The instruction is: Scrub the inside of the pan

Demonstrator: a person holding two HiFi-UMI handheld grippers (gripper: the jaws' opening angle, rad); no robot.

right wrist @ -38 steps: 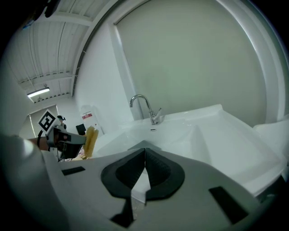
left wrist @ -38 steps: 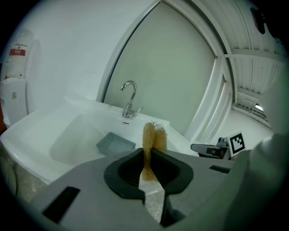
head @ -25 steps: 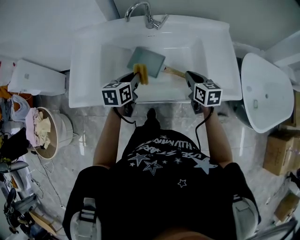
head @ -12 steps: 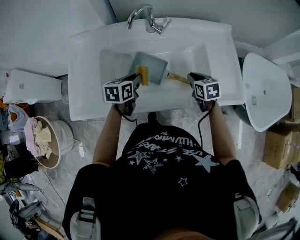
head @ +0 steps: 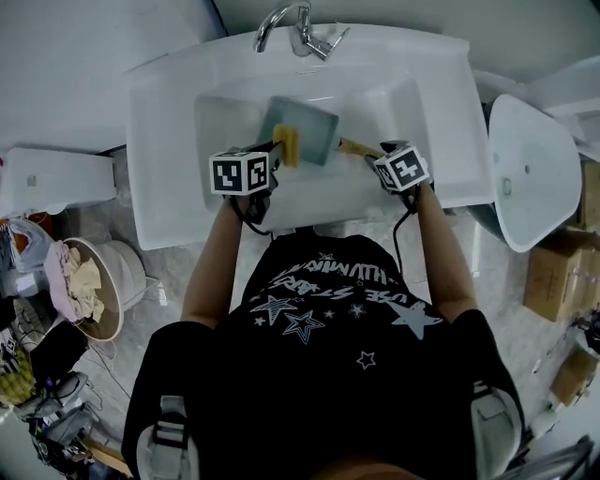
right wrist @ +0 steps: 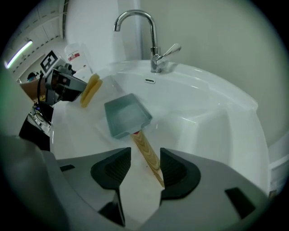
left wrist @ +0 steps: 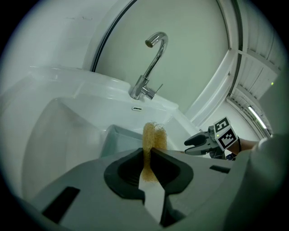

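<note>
**Count.** One sink (head: 164, 141), one faucet (head: 295, 23), one pan (head: 302, 127), one scouring pad (left wrist: 154, 134) and two claws are showing.

**Task item.** The pan is square and grey-blue, with a wooden handle (right wrist: 142, 146). It is lying open side up inside the sink basin, directly in front of the faucet. The handle is pointing away from the pan toward the right claw (right wrist: 145, 154).

**Left claw.** The left claw (left wrist: 148, 152) is pinching the yellow mesh scouring pad, with its jaws pressed together on the pad's lower part. The pad is standing upright above the jaw tips, at the near edge of the pan. Whether the pad is touching the pan cannot be told.

**Right claw.** The right claw is standing spread; its jaws have just been opening. The free end of the pan's handle is lying between the two pads, and neither pad is pressing on it.

**Surroundings.** The faucet spout is arching over the basin beyond the pan's far edge. Well apart from the pan, on the floor, a round bin (head: 117, 281) holding cloths is standing to the left. A white oval fixture (head: 525, 173) and cardboard boxes (head: 553, 286) are standing to the right.

**Edges and room.** The basin walls are rising on every side of the pan. Bare basin floor is showing to the left and right of the pan.
</note>
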